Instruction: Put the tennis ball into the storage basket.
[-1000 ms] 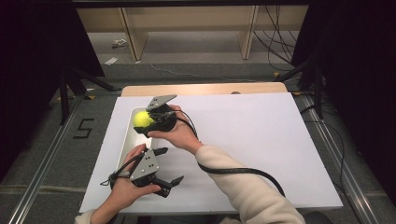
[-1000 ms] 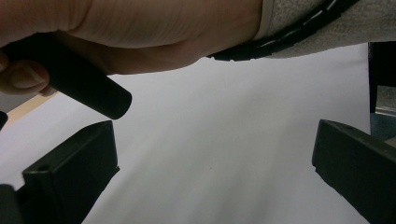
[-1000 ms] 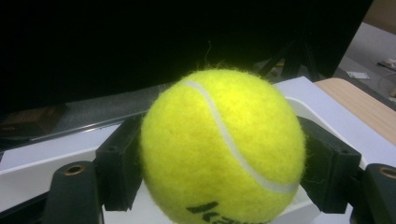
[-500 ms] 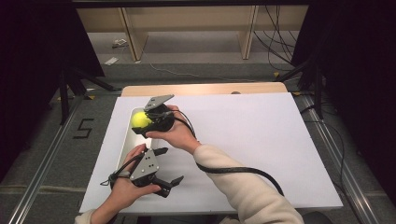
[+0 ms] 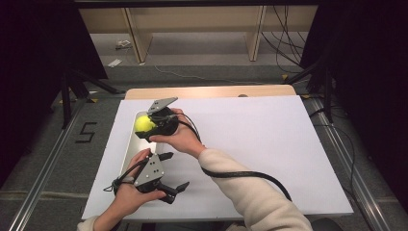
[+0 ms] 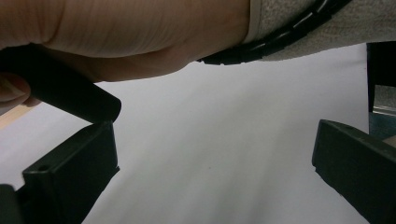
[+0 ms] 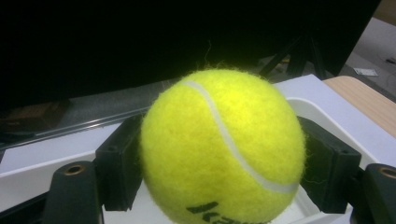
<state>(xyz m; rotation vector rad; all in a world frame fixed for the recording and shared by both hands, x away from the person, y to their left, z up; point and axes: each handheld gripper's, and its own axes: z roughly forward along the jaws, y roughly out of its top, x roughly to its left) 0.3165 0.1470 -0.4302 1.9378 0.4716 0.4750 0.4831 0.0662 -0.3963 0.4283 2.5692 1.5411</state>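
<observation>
High view overlooks the table (image 5: 269, 144); gripper views sit close.

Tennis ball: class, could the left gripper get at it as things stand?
Probably not cleanly: the right gripper is clamped on the tennis ball over the white tray, and the right hand lies between it and the open left gripper.

One fuzzy yellow tennis ball (image 5: 143, 124); one shallow white rectangular plastic tray (image 5: 129, 143); two black hand-held grippers, left (image 5: 174, 171) and right (image 5: 144, 126); one white-topped table (image 5: 269, 144).
</observation>
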